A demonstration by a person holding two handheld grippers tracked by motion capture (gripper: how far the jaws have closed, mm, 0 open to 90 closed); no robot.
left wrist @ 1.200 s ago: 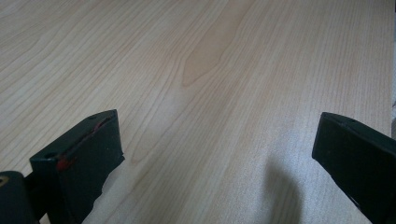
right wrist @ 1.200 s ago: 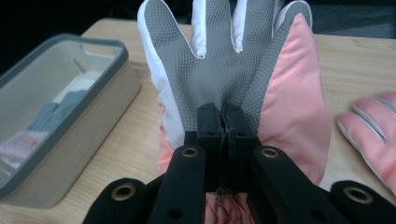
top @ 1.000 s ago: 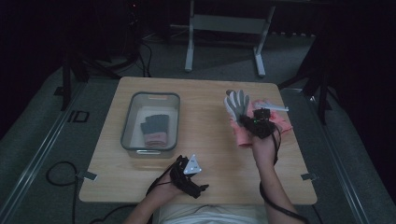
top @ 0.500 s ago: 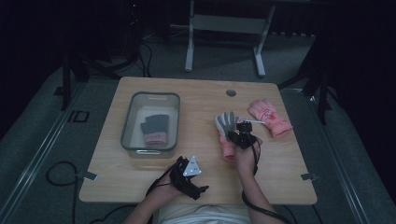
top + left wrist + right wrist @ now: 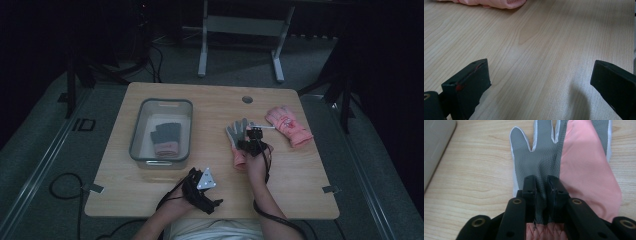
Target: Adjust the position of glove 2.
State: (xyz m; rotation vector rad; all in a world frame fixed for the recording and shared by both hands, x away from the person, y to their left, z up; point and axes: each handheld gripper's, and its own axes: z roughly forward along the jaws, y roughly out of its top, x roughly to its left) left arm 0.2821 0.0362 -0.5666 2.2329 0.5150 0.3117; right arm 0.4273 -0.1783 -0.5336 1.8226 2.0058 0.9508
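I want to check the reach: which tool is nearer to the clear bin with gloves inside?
Left. The left tool sits at the table's near edge, just below the clear bin. The right tool lies farther right, on the grey-palmed pink glove.

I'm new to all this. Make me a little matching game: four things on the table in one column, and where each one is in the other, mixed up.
Things:
1. dark glove
2. grey-palmed glove
3. all-pink glove
4. left gripper

Places:
a. lying alone near the table's right edge
b. between the right gripper's jaws
c. inside the clear bin
d. near the front edge, jaws wide apart

Pairs: 1-c, 2-b, 3-a, 4-d
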